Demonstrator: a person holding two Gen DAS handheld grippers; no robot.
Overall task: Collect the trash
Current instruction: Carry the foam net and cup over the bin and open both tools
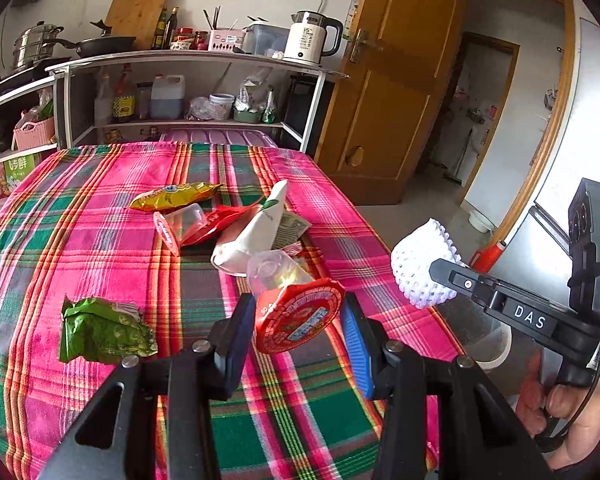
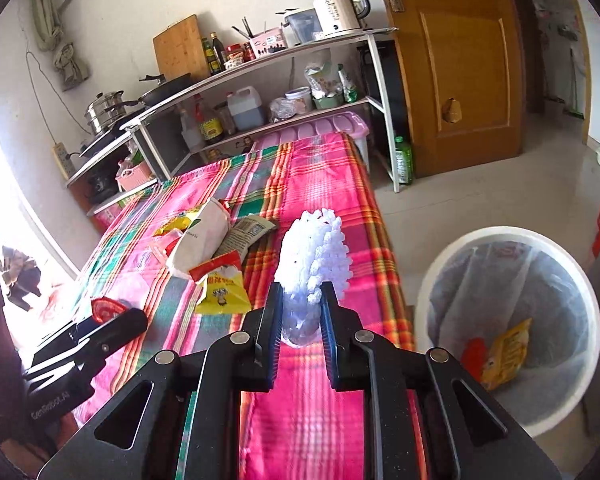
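Note:
My left gripper is shut on a clear jelly cup with a red foil lid, held above the plaid table. My right gripper is shut on a white foam fruit net, also seen in the left wrist view, held near the table's right edge. On the table lie a green wrapper, a yellow wrapper, a second jelly cup, a red wrapper and a white pouch. A white trash bin stands on the floor at right, holding a yellow and red wrapper.
A plaid cloth covers the table. A shelf unit with bottles, pots and a kettle stands behind it. A wooden door is at the back right. A yellow and red packet lies by the pouch.

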